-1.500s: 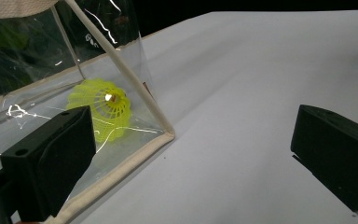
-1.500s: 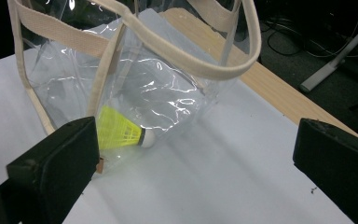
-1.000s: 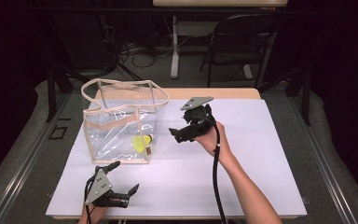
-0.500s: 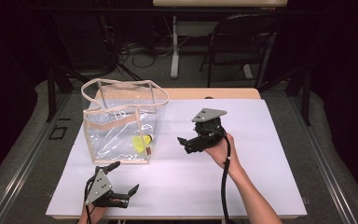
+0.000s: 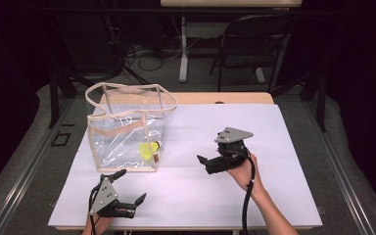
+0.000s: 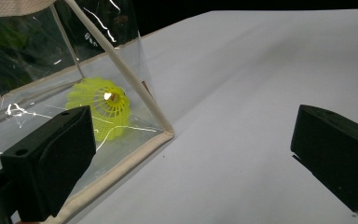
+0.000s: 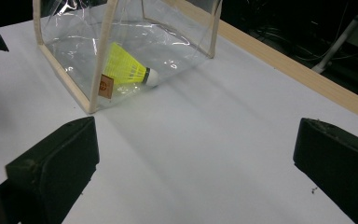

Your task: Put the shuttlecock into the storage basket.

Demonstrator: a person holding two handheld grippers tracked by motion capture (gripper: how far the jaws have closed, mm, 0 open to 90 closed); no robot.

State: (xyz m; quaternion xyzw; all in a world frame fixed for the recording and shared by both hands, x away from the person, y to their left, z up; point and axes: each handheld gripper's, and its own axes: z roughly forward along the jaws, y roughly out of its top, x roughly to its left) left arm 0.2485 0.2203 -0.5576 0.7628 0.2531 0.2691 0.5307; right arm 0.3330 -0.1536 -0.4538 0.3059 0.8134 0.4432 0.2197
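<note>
Item: yellow shuttlecock (image 5: 150, 150) inside clear bag (image 5: 127, 128) on far-left surface (image 5: 274, 142); my left gripper (image 5: 126, 192) and right gripper (image 5: 204, 164) both spread, empty; I'd retreat gently, likely clear of the bag.

The left hand-held gripper (image 5: 127, 188) sits low at the near edge, jaws spread wide. The right hand-held gripper (image 5: 203, 164), gripped in the right hand (image 5: 242, 171), is raised, jaws apart, nothing between them.

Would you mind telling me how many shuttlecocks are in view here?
1: a yellow plastic shuttlecock lies on its side inside the clear plastic bag, near its front right corner. None appears hidden.
</note>
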